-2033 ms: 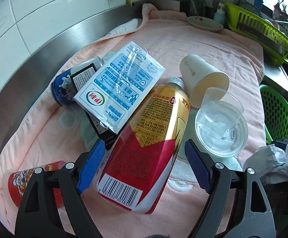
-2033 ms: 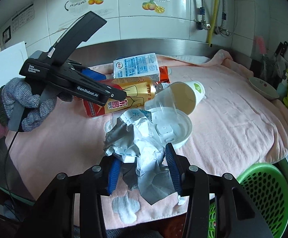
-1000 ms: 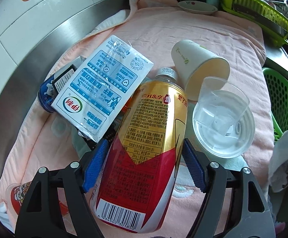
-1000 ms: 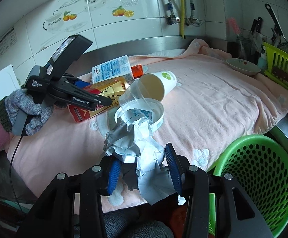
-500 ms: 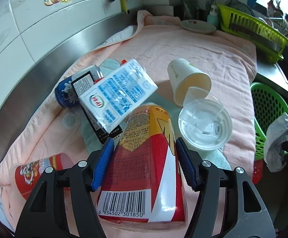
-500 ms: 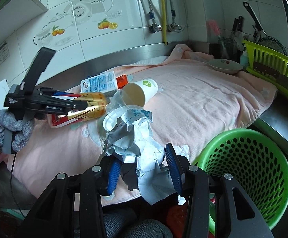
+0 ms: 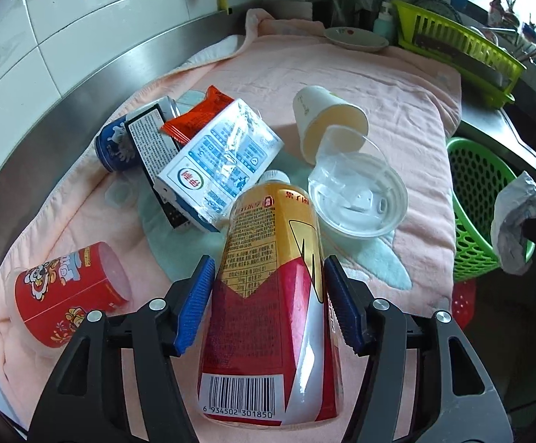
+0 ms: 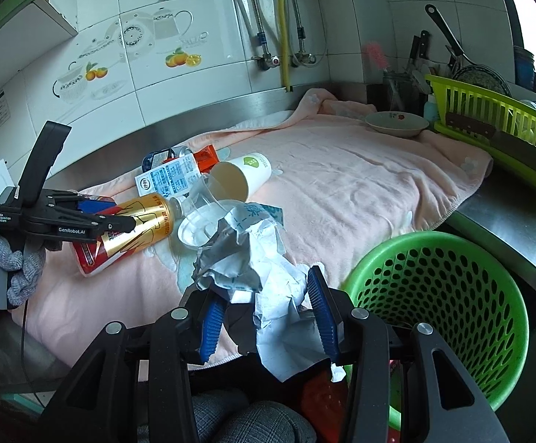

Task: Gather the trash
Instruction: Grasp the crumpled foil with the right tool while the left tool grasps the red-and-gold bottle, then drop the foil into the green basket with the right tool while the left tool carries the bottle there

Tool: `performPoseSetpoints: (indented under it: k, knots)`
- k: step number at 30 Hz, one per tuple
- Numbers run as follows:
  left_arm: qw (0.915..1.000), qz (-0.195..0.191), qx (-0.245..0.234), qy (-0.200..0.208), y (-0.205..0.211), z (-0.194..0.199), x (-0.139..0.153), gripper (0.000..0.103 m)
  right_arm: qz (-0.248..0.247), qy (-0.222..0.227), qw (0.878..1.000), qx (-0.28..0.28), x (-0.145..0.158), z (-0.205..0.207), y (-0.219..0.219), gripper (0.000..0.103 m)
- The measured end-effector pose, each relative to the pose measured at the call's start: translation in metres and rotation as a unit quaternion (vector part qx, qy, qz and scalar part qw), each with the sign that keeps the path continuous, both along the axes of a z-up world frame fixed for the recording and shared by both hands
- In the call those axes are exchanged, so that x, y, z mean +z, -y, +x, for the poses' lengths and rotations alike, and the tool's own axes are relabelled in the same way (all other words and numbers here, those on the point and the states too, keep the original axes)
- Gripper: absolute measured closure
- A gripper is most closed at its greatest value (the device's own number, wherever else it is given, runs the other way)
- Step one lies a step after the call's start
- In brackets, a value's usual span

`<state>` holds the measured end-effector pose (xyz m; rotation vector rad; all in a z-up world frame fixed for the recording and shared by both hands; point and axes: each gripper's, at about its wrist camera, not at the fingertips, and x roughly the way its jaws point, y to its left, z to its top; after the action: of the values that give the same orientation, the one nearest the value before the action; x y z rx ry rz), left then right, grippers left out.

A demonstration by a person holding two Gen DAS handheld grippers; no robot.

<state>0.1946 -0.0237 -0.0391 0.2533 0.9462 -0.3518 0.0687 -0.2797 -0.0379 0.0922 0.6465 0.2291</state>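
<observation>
Barely begun: right gripper (image 8: 266, 319) clamped on crumpled paper (image 8: 253, 277) beside green basket (image 8: 441, 317), left gripper (image 7: 268, 306) clamped on gold bottle (image 7: 271, 295) over towel (image 7: 378, 85), cups, carton, cans uncollected.

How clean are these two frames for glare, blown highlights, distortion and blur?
Left wrist view: glare streaks the gold and red bottle in the left claw; window corner blown out; straight edges bow at the rim. Right wrist view: window corner blown out; green basket stretched near the edge; crumpled paper in the right claw sharp.
</observation>
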Motion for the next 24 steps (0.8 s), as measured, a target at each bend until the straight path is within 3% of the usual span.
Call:
performPoseSetpoints:
  k: [6, 10, 17, 21, 24]
  knots:
    - [0.9997, 0.011, -0.003, -0.022, 0.003, 0.009, -0.005, 0.038, 0.003, 0.0, 1.0, 0.0, 0.0, 0.002, 0.0, 0.061]
    - [0.9991, 0.015, 0.001, -0.039, 0.004, 0.019, -0.012, 0.024, 0.003, -0.002, 1.0, -0.003, -0.003, 0.003, 0.002, 0.061]
    - [0.9985, 0.021, -0.006, -0.051, 0.014, 0.029, -0.021, 0.024, 0.002, -0.006, 1.0, -0.018, -0.006, 0.006, 0.013, 0.06]
    - [0.9987, 0.016, -0.013, -0.047, 0.019, 0.029, -0.023, 0.038, -0.004, -0.004, 1.0, -0.026, -0.006, 0.006, 0.018, 0.06]
    - [0.999, 0.027, -0.01, -0.033, 0.022, 0.025, -0.02, 0.04, -0.014, -0.002, 0.999, -0.039, -0.005, 0.006, 0.026, 0.06]
